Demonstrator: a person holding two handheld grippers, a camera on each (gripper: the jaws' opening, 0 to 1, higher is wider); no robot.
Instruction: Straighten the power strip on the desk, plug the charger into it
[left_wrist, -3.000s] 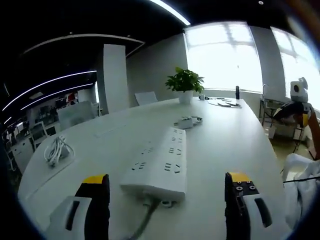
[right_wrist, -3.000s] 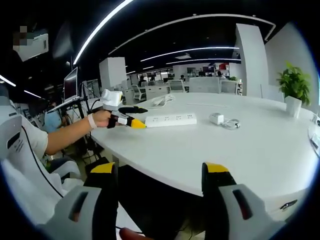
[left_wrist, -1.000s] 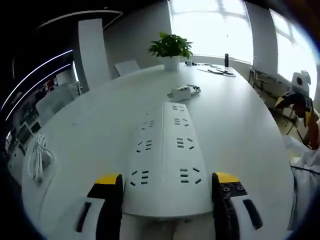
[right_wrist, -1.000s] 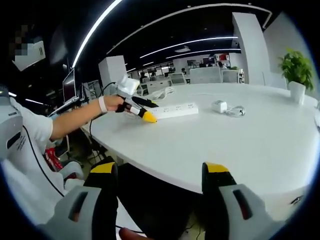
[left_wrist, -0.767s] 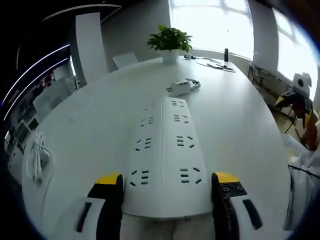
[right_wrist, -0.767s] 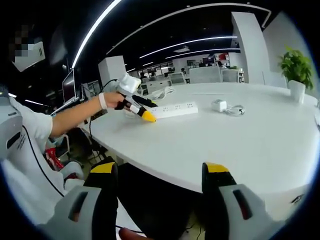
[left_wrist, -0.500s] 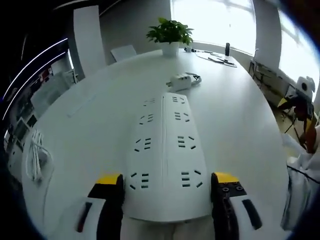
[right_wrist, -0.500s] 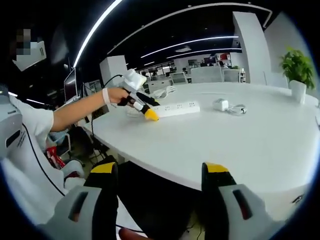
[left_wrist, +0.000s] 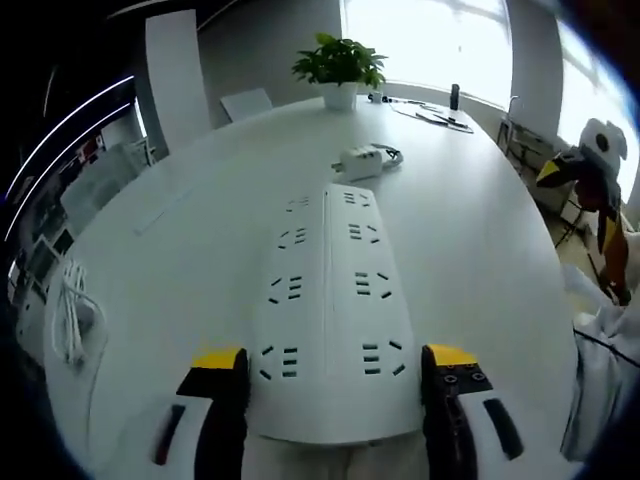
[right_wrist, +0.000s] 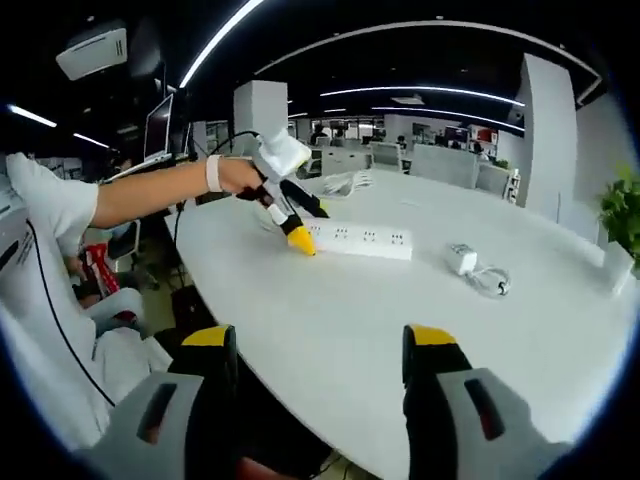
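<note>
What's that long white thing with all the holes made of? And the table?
The power strip looks like hard white plastic, smooth and matte, with moulded socket slots. The table seems a smooth white laminate or painted board; its faint sheen from the window suggests that, though I can't be sure.

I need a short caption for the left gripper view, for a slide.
Left gripper open astride the near end of a white power strip on the white desk, charger lying beyond.

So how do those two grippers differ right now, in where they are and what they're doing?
The left gripper has its jaws on either side of the power strip, at its near end; the right gripper hangs over the desk edge with nothing between its jaws. Both have yellow tips and stand open.
</note>
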